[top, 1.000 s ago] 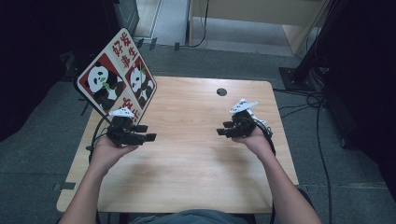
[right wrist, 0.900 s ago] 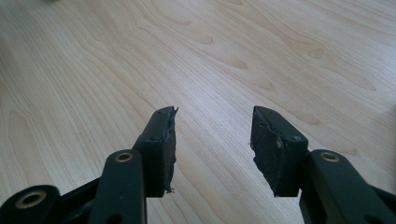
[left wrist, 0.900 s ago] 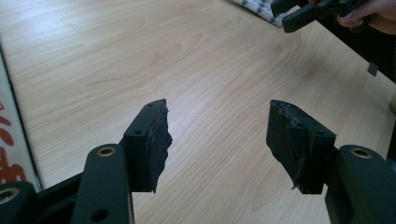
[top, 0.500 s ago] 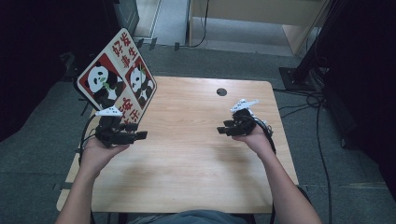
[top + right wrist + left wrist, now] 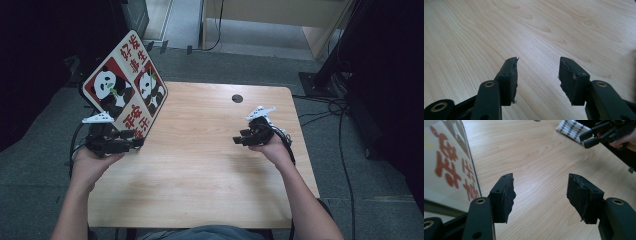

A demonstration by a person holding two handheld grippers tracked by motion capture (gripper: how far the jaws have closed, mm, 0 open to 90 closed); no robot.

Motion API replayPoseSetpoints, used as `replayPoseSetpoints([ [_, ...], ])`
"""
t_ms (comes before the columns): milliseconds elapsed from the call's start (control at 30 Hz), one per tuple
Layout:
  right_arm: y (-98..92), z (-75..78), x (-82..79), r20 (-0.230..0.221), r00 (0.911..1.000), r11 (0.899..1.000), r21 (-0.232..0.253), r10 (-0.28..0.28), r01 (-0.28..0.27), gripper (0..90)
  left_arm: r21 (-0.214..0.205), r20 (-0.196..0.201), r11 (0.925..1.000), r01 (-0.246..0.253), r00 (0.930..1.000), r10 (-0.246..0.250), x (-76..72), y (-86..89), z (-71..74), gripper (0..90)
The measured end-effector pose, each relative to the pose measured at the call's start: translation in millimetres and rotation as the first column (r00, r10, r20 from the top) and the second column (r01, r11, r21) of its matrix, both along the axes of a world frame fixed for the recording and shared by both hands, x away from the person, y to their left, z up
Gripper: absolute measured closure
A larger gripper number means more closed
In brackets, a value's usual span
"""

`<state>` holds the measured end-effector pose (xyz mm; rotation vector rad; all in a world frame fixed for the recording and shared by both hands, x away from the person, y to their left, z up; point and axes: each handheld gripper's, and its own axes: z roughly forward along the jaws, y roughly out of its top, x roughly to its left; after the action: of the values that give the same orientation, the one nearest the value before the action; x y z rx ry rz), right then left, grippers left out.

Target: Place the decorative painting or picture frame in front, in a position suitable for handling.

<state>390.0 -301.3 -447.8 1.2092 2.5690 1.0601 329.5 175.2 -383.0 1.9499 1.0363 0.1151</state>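
Approach step, I'd say — left tongs (image 5: 131, 144) are hovering spread and empty just beside the panda sign board (image 5: 127, 85), which is standing tilted at the desk's (image 5: 200, 165) left edge. Right tongs (image 5: 240, 140) are waiting spread, nothing btwn them. Next: close in on the board's thin rim. Board's flat, glossy, stiff — desk's smooth pale woodgrain.
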Motion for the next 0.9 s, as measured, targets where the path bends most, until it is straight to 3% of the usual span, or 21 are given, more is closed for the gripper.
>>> replayPoseSetpoints([
  [133, 0.8, -0.7, 0.1, -0.005, 1.0, 1.0, -0.004, 0.004, -0.004, 50.4, -0.023, -0.004, 0.9993, -0.028, 0.9996, 0.028, -1.1, 11.0, 3.5, 38.5],
  [600, 0.5, -1.2, -1.1, 0.002, 1.0, 1.0, -0.005, -0.004, 0.004, 50.4, -0.001, -0.009, 0.9942, -0.107, 0.9942, 0.107, -0.6, 43.2, 9.3, 40.2],
  [900, -9.3, -1.0, -5.9, 0.007, 0.9996, 1.0, -0.003, -0.029, 0.029, 50.4, 0.006, -0.019, 0.9875, -0.158, 0.9873, 0.158, 5.5, 63.7, 8.1, 40.5],
])
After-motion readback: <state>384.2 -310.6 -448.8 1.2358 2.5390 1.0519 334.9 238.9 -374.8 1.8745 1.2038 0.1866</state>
